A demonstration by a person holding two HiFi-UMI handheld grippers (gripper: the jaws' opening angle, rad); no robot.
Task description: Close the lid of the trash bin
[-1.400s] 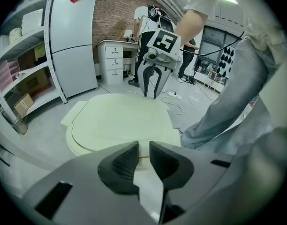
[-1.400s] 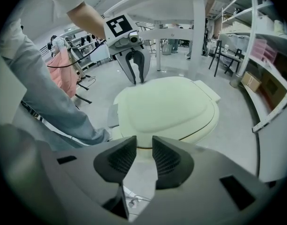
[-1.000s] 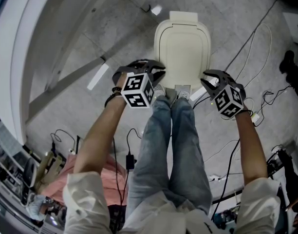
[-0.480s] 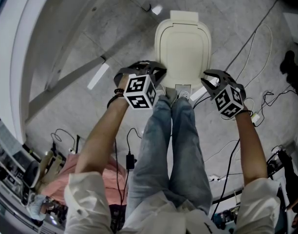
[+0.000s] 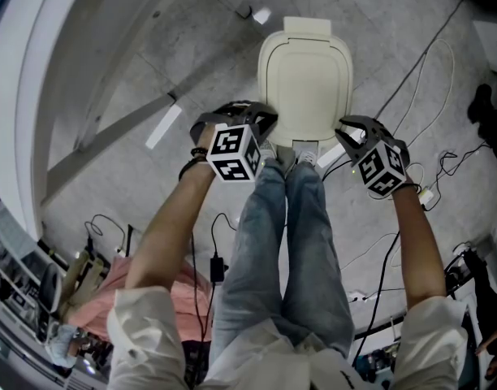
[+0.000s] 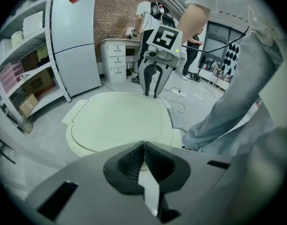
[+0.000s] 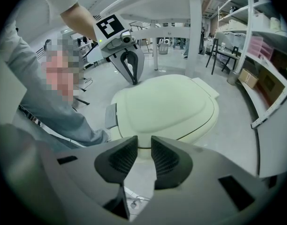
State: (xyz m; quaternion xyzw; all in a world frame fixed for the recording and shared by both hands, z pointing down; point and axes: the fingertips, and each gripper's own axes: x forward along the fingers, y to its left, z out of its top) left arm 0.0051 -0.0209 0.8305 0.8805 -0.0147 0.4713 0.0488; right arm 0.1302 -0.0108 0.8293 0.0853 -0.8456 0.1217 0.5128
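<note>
The cream trash bin (image 5: 305,75) stands on the floor in front of the person's feet, and its lid (image 6: 120,121) lies flat down on the body (image 7: 167,104). My left gripper (image 5: 263,123) hangs at the bin's near left corner, above the rim; its jaws are shut with nothing between them (image 6: 144,144). At the near right corner my right gripper (image 5: 344,135) shows a narrow gap between its pads, and nothing is in that gap (image 7: 144,146). Neither gripper touches the lid. A grey foot pedal (image 7: 110,115) sticks out at the bin's near side.
The person's jeans legs (image 5: 285,242) and shoes stand right at the pedal. Cables (image 5: 415,80) trail over the floor to the right. A white table leg (image 5: 110,132) runs at the left. Shelves (image 7: 263,46) and a tall grey fridge (image 6: 75,41) stand beyond the bin.
</note>
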